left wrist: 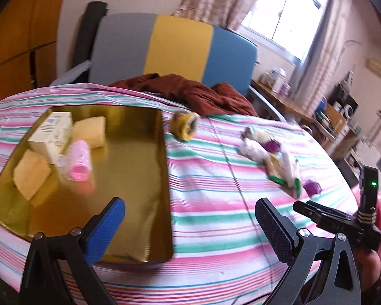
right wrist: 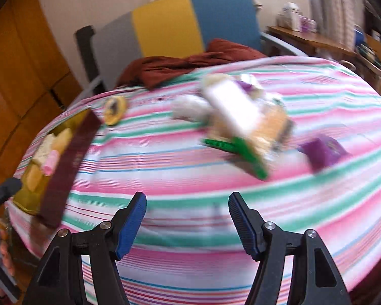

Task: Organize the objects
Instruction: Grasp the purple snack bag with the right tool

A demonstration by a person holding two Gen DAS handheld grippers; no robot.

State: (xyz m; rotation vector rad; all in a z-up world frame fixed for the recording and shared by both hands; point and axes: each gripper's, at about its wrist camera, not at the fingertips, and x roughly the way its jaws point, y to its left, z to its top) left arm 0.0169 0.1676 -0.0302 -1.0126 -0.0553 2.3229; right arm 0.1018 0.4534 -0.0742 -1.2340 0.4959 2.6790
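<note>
Your left gripper (left wrist: 190, 225) and right gripper (right wrist: 188, 218) both stand released — nothing between the jaws. The pink hair roller (left wrist: 78, 164) lies in the gold tray (left wrist: 139, 178); the loose pile (right wrist: 241, 122) waits on the striped cloth (right wrist: 317, 190).

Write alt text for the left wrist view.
Open left gripper hovers empty over a striped cloth, beside a gold tray holding a white box, pink roller and yellow pads. Loose items lie to its right.

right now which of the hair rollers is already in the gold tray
The pink roller, lying on its side in the gold tray beside the white box. The yellow roller and the purple one lie out on the striped cloth.
</note>
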